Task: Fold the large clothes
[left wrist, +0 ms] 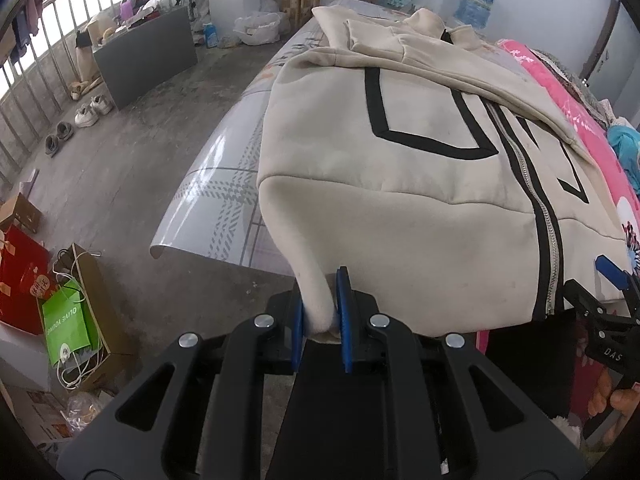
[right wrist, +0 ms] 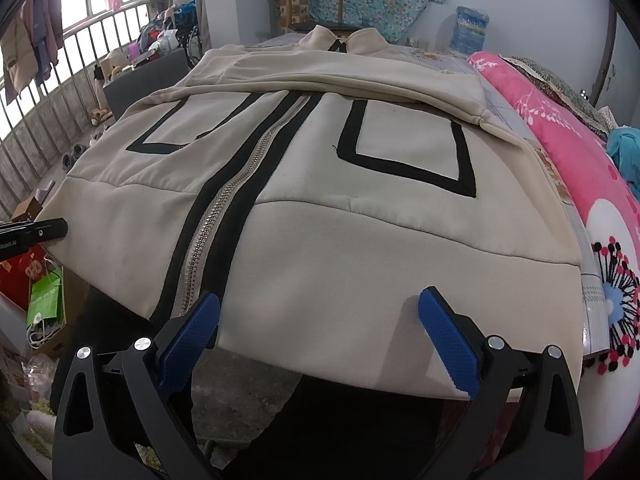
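Note:
A cream zip-up jacket (left wrist: pixel 400 184) with black trim lies front-up on a table, both sleeves folded across its chest. My left gripper (left wrist: pixel 320 304) is shut on the jacket's lower left hem corner, which is bunched between the blue pads at the table's near edge. In the right wrist view the jacket (right wrist: pixel 320 240) fills the middle, zipper (right wrist: pixel 224 208) running away from me. My right gripper (right wrist: pixel 320 298) stands open, its blue fingers wide apart over the right half of the hem, nothing pinched. Its tip (left wrist: pixel 612 276) shows at the left wrist view's right edge.
The table has a glossy printed cover (left wrist: pixel 224 184). A pink flowered quilt (right wrist: pixel 560 128) lies along its right side. Left of the table, on the concrete floor, are a green bag (left wrist: pixel 66 320), cardboard boxes, shoes (left wrist: pixel 90 112) and a grey cabinet (left wrist: pixel 144 60) by a railing.

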